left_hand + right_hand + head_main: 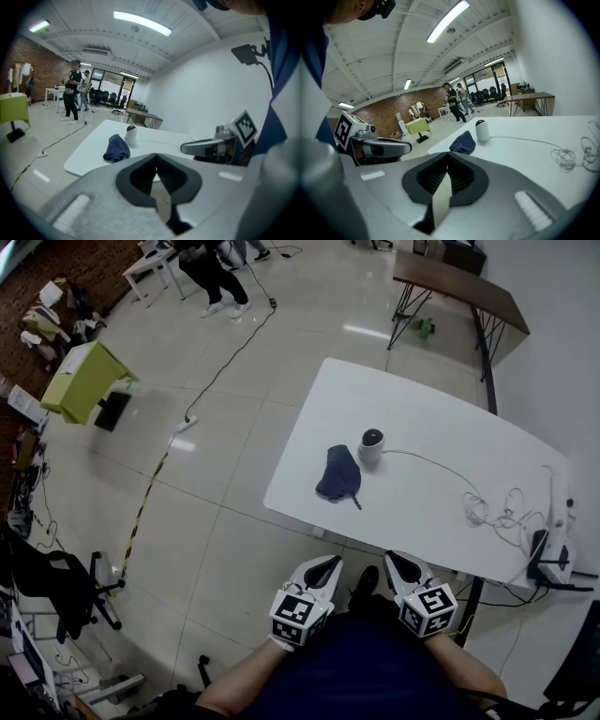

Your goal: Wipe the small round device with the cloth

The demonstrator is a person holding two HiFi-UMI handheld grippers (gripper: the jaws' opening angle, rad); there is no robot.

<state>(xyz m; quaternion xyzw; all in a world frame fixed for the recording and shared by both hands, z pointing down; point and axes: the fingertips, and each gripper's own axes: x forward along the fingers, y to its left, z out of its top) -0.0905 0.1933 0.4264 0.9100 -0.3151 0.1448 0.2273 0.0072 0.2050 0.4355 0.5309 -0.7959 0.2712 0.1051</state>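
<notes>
An open-plan office or lab: tiled floor [234, 521], brick wall [40, 65], strip lights [140, 22], office chairs [105, 98], white bench [422, 418], trailing cable [223, 364].

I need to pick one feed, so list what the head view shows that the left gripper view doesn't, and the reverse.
Only the head view: the tangled cable at the table's right end, and the left gripper from above. Only the left gripper view: the ceiling light and that gripper's shut jaws close up. Both: the cloth beside the device, and the right gripper.
</notes>
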